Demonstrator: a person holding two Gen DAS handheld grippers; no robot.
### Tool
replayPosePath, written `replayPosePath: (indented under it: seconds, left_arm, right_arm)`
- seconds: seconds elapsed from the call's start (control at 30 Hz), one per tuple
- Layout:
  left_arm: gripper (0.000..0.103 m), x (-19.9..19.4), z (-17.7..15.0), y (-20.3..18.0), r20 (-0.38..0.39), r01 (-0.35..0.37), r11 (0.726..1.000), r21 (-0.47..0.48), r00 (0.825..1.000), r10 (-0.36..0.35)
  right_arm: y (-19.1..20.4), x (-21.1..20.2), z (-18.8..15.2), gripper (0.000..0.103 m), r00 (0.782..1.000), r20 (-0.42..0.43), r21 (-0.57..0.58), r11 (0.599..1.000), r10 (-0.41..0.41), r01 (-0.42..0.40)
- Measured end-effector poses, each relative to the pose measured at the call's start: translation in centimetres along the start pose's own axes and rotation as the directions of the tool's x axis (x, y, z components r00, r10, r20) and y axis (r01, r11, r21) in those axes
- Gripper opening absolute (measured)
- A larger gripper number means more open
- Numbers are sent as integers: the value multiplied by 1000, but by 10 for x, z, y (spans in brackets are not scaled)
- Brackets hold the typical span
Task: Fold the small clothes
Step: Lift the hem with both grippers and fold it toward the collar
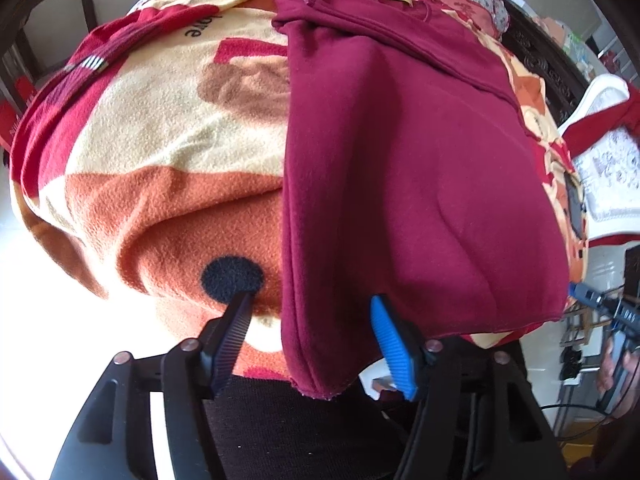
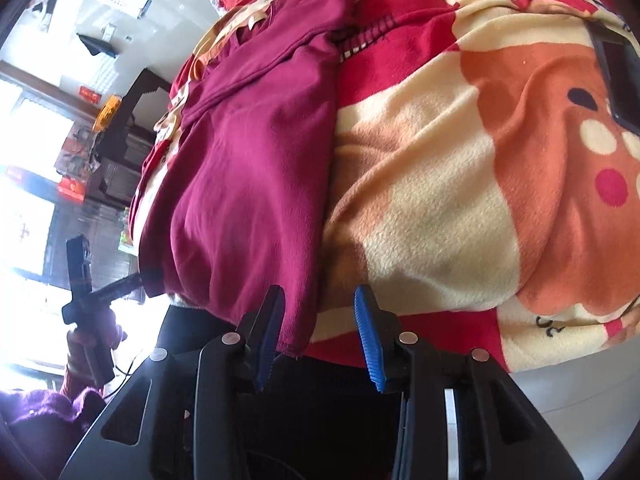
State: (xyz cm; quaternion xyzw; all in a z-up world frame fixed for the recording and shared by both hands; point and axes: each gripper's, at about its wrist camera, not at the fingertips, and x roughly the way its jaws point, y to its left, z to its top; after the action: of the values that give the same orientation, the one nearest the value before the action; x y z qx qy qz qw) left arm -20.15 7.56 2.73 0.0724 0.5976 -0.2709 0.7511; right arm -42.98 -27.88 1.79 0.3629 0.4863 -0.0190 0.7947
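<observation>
Left tongs (image 1: pixel 310 340) spread around maroon sweater (image 1: pixel 400 160) hem; right tongs (image 2: pixel 320 332) likewise spread

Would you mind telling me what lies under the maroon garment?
The maroon garment lies on a patterned fleece blanket, which shows all around it. Whatever the blanket's pattern is beneath the garment is covered.

Folded garment (image 1: pixel 400 152) on the blanket (image 1: pixel 160 160), near hem between both open tools' fingers.
</observation>
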Motion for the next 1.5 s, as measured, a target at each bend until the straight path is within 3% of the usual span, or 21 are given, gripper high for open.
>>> replayPosePath:
  seconds: [0.13,0.3,0.33,0.37,0.4,0.43,0.5,0.6,0.7,0.8,0.97,1.03,1.07,1.23,1.33,1.5]
  left_arm:
    - [68,6,-1,5,-29,19,999,-27,999,-20]
    - [68,5,-5,1,-28,2,1000,7,1000,-2]
    - [62,6,-5,-1,-28,-2,1000,14,1000,3]
    - [40,7,-4,-4,-28,-8,1000,25,1000,8]
    - [24,7,-4,-6,-31,-13,999,43,999,14]
    - [15,8,-1,-12,-38,-17,998,62,999,20]
    - [12,4,1,-13,-28,1,998,61,1000,1]
    - [12,-1,5,-14,-22,26,998,65,999,-24]
    - [12,-2,4,-12,-20,19,997,71,1000,-18]
    - [11,0,2,-11,-22,8,997,73,1000,-7]
    - [9,4,5,-15,-37,11,997,71,999,-8]
    - [8,-1,7,-17,-31,29,997,69,999,-27]
    - [8,-6,9,-15,-26,47,997,68,999,-45]
    - [8,-56,44,-8,120,127,991,39,984,-131]
    - [8,-77,77,-6,210,147,989,30,966,-150]
    - [8,-87,136,-14,320,129,991,45,937,-137]
  right_arm:
    - [4,5,-5,23,999,-10,-13,999,34,-34]
    - [10,15,-3,21,999,-30,-25,999,37,-38]
    - [13,17,-3,13,999,-36,-35,999,34,-35]
    - [15,18,-4,1,999,-40,-49,998,30,-32]
    - [18,20,-4,0,999,-47,-68,997,23,-27]
    - [22,20,-4,0,999,-47,-88,996,17,-21]
    - [25,17,-2,0,999,-35,-103,994,30,-33]
    - [27,17,2,0,992,-60,-93,989,108,-113]
    - [25,34,4,0,992,-114,-84,995,51,-60]
    - [18,35,4,2,986,-98,-12,991,133,-135]
    - [15,37,2,0,985,-84,-7,988,151,-152]
    - [19,33,2,0,989,-84,-46,991,121,-125]
    - [21,27,6,0,987,-71,-49,988,142,-146]
    - [35,-11,32,0,962,56,-68,963,266,-262]
    - [37,-30,65,0,929,154,-74,942,336,-328]
    - [43,-36,127,0,905,270,-94,944,329,-316]
